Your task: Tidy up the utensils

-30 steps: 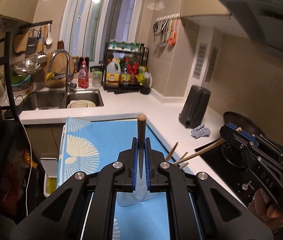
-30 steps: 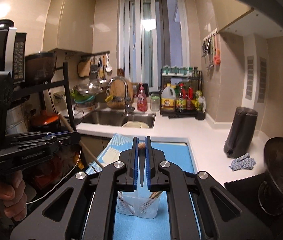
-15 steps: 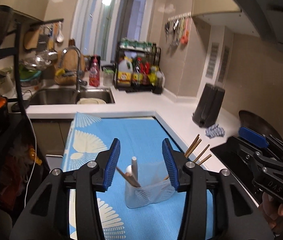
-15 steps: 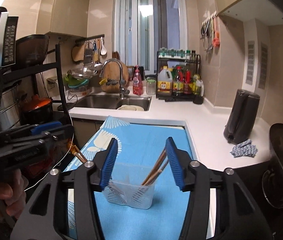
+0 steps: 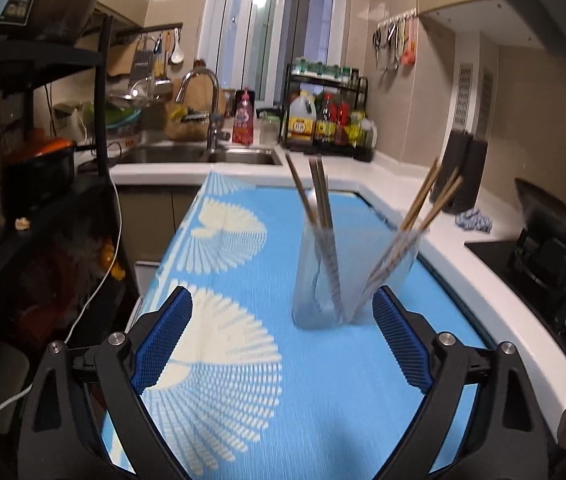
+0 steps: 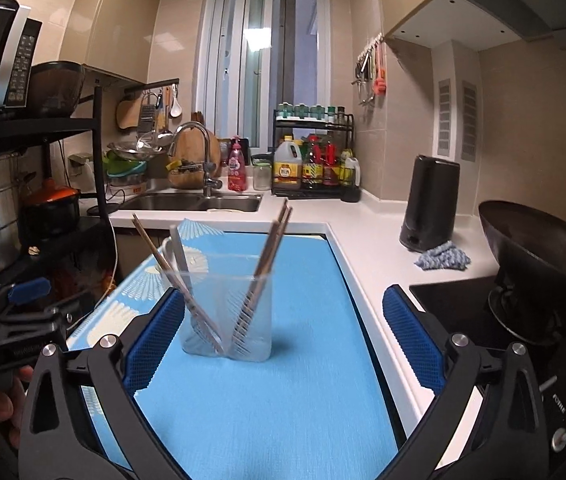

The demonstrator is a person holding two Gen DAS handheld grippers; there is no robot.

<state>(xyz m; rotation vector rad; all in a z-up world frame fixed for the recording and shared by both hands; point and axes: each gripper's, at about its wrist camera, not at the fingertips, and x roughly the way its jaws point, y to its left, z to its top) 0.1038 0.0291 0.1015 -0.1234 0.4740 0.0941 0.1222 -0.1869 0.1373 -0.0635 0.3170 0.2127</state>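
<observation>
A clear plastic holder (image 6: 229,316) stands upright on the blue patterned mat (image 6: 267,412) that covers the tabletop (image 6: 367,248); it lies near the middle of the mat, just beyond both grippers; inside it, one bunch of chopsticks (image 6: 273,244) leans to the right and another bunch (image 6: 153,248) leans to the left, with a pale flat utensil (image 6: 181,252) beside the left bunch; the two bunches cross low in the holder. The right gripper (image 6: 283,330) has just been opening and now stands wide, its blue pads apart on either side of the holder and not pressing on it; nothing is gripped. The left gripper (image 5: 281,340) has likewise just been opening and is wide, with the holder (image 5: 347,280) beyond its fingertips and nothing held. Far back are the sink (image 6: 195,202) and a rack of bottles (image 6: 315,168); on the right, a dark wok (image 6: 539,248) sits on the hob.
</observation>
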